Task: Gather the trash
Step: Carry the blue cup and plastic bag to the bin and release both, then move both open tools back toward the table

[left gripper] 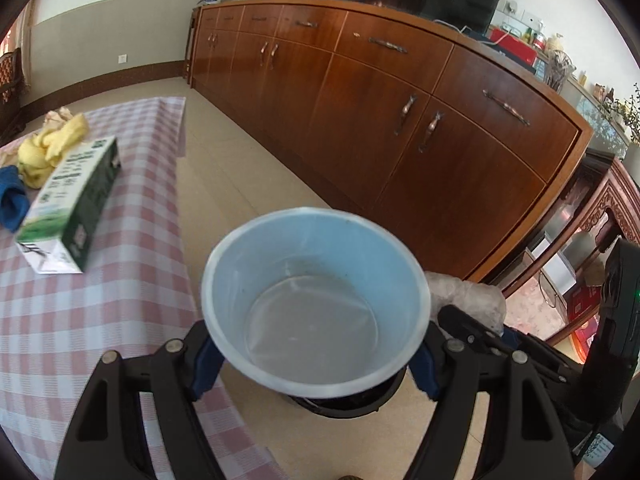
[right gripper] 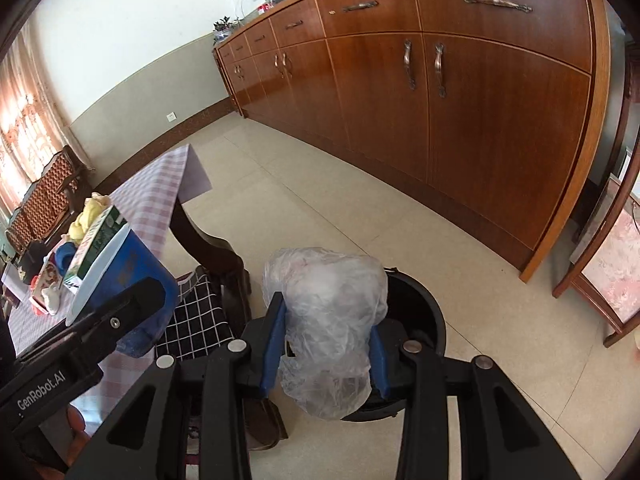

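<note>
Beige floor tiles run beneath a black bin (right gripper: pixel 416 312), lower centre. My right fingers (right gripper: pixel 324 344) clamp a crumpled plastic bag (right gripper: pixel 326 312) over it; my left fingers (left gripper: pixel 316 356) hold a blue cup (left gripper: pixel 316 300). Milk carton (left gripper: pixel 72 204) and rags (left gripper: pixel 52 148) remain on the checked desk (left gripper: pixel 120 300), left.

Wooden sideboard (left gripper: pixel 400 92), checked tablecloth (left gripper: pixel 100 280)
</note>
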### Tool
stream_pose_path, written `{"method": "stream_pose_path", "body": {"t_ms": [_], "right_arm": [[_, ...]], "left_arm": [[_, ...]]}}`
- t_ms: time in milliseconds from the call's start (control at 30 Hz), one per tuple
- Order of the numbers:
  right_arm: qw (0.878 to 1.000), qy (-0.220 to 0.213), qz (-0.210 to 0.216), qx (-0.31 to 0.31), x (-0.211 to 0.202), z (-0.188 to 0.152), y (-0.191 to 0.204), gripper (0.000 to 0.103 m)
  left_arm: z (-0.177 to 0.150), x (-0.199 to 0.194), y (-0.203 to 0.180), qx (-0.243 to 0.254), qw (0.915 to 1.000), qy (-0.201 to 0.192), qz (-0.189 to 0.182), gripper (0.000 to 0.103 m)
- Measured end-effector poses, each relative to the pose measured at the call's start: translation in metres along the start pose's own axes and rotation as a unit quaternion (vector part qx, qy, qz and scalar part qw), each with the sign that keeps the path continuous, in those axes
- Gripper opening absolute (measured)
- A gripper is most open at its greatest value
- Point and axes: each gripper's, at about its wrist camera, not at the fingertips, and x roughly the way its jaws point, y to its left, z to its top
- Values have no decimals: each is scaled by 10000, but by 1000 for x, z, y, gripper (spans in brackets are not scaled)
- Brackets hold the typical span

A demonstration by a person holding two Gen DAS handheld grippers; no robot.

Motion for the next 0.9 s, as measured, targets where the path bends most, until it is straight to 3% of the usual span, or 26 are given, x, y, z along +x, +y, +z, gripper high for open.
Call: {"method": "stream_pose_path", "body": {"t_ms": [300, 400, 467, 567, 733, 900], "right_arm": [[9974, 597, -251, 331, 56, 1, -39, 40], [9960, 699, -380, 403, 68, 1, -44, 45], [9951, 743, -452, 466, 71, 1, -46, 53], [9938, 726, -646, 536, 72, 2, -51, 59], [9940, 471, -721, 669, 56, 3, -60, 64], [9946, 87, -756, 706, 30, 8, -60, 64]], "left_arm": [[-16, 67, -19, 68, 9978, 605, 269, 78], [-17, 80, -19, -65, 9966, 800, 200, 78], [-19, 86, -18, -172, 9960, 854, 197, 80], [-16, 93, -15, -338, 9947, 951, 217, 89], [-11, 94, -17, -297, 9951, 911, 248, 89], [0, 75, -26, -154, 9981, 554, 209, 89]]}}
